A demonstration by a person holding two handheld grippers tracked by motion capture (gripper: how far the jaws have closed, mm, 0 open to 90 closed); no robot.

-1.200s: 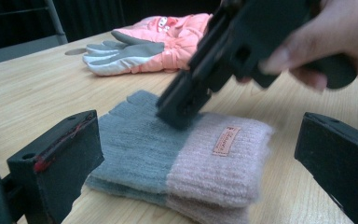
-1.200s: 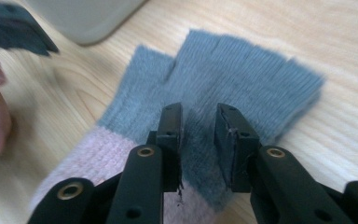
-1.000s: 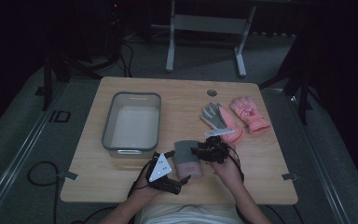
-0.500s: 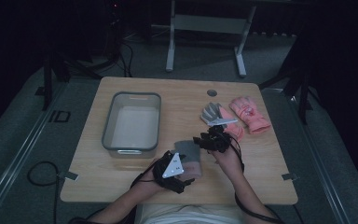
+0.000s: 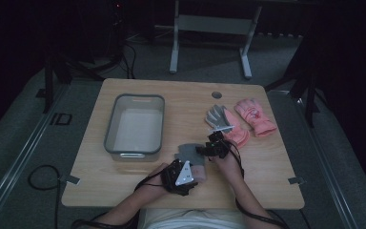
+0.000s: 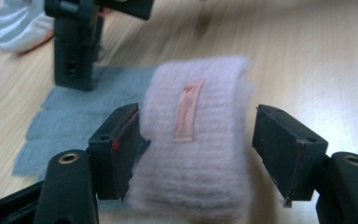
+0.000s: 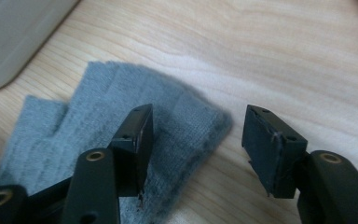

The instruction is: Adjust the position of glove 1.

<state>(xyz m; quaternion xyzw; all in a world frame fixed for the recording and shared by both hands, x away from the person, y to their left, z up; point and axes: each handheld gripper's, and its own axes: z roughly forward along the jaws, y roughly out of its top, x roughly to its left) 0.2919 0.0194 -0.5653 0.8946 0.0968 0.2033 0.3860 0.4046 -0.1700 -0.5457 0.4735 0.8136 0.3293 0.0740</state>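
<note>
Beside the grey plastic tub (image 5: 134, 124), the left hand-held gripper (image 6: 198, 154) had been closing, still unclamped, around the grey-and-pink knitted glove's (image 6: 200, 140) cuff, while the right hand-held gripper (image 7: 196, 149), opening, straddled its fingers; next, a firm pinch.

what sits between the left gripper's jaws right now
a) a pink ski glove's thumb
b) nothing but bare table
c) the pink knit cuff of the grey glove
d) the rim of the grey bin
c: in the left gripper view, the pink knit cuff with its small label lies between the left gripper jaws, joined to the grey glove on the table.
</note>
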